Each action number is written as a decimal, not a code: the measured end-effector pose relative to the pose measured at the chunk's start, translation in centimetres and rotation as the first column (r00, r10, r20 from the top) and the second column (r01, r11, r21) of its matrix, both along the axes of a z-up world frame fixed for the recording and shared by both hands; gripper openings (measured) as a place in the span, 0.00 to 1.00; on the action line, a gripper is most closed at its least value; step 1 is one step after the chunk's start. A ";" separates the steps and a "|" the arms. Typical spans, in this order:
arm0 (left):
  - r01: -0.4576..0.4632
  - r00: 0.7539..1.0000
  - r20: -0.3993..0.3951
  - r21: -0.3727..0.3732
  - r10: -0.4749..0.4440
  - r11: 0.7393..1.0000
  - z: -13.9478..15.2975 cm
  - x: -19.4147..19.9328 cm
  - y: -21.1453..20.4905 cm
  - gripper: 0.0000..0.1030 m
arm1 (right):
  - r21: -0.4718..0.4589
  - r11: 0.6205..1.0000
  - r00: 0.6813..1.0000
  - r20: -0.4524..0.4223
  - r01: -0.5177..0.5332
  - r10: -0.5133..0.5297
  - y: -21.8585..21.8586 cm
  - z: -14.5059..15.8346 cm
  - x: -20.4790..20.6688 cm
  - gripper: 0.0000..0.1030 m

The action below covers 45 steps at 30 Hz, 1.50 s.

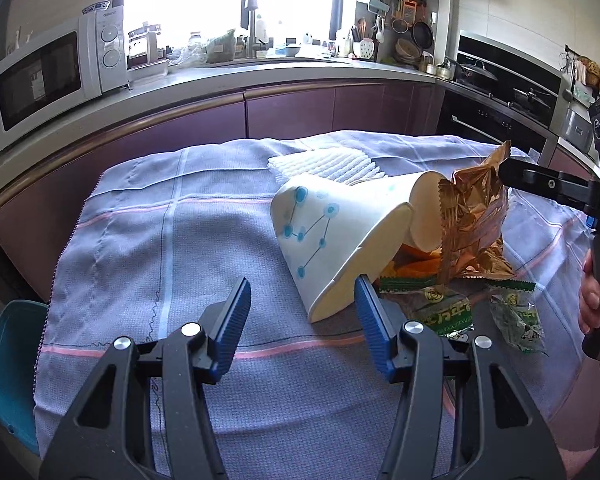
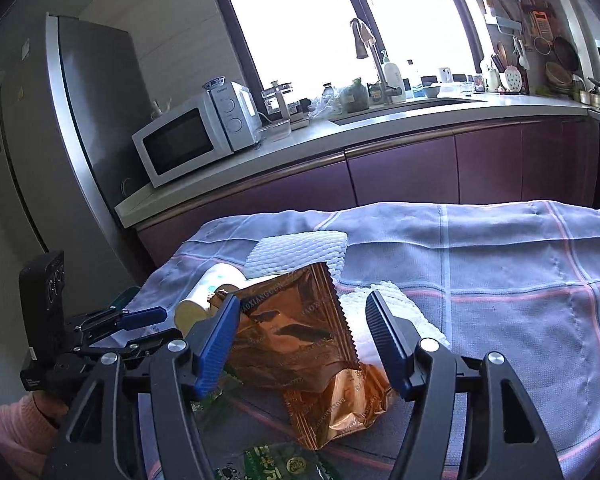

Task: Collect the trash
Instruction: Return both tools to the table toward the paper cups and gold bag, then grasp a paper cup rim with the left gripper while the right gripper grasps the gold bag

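Observation:
A white paper cup point(image 1: 331, 232) with blue dots lies on its side on the cloth-covered table point(image 1: 180, 248). A crumpled gold foil bag point(image 1: 475, 224) stands against its base, with green wrappers point(image 1: 451, 308) in front. My left gripper point(image 1: 303, 312) is open; its right finger sits at the cup's rim. My right gripper point(image 2: 303, 336) is open with the gold bag point(image 2: 300, 340) standing between its fingers; it also shows in the left wrist view point(image 1: 539, 182). The cup point(image 2: 208, 292) and a green wrapper point(image 2: 284, 464) show there too.
White foam netting point(image 1: 323, 164) lies behind the cup, and more of it point(image 2: 383, 320) lies behind the bag. A teal bin edge point(image 1: 12, 372) shows at the table's left. A counter with a microwave point(image 1: 56, 76) and a sink runs behind.

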<state>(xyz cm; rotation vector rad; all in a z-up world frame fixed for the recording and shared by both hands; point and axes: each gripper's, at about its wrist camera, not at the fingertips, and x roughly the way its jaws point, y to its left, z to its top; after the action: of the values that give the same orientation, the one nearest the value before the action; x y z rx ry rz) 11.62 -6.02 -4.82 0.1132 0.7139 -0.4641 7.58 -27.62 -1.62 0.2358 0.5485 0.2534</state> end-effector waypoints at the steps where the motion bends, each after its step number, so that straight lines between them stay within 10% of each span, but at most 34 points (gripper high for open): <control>1: 0.003 1.000 -0.007 0.000 -0.003 1.000 -0.1 0.2 -0.1 0.49 | 0.003 1.000 1.000 -0.001 -0.008 0.008 0.0 0.0 -0.1 0.60; 16: 0.006 1.000 -0.029 -0.023 -0.007 1.000 -0.3 0.7 0.2 0.06 | 0.038 0.993 0.993 -0.022 -0.111 0.112 1.1 -0.2 -1.2 0.08; 23: -0.012 1.000 -0.004 -0.038 0.012 0.999 0.4 0.1 1.5 0.04 | 0.039 0.991 0.992 0.010 -0.124 0.124 1.6 0.8 -2.4 0.02; 37: -0.046 0.997 0.060 -0.063 0.049 0.997 2.9 -2.7 4.7 0.04 | 0.032 0.987 0.987 0.024 -0.158 0.157 3.3 2.4 -3.0 0.03; 41: -0.058 0.997 0.051 -0.054 0.061 0.997 2.5 -2.8 5.3 0.04 | 0.023 0.997 0.997 0.003 -0.080 0.080 2.5 1.6 -2.7 0.34; 45: -0.066 0.997 0.042 -0.043 0.068 0.997 2.1 -2.7 5.7 0.04 | 0.016 1.000 1.000 0.005 -0.005 0.005 0.8 1.1 -2.4 0.43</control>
<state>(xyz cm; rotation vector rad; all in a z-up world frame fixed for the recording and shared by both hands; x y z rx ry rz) 8.94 -0.31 -2.70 0.0595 0.6631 -0.4114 5.20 -26.82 -0.50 0.2493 0.5423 0.2635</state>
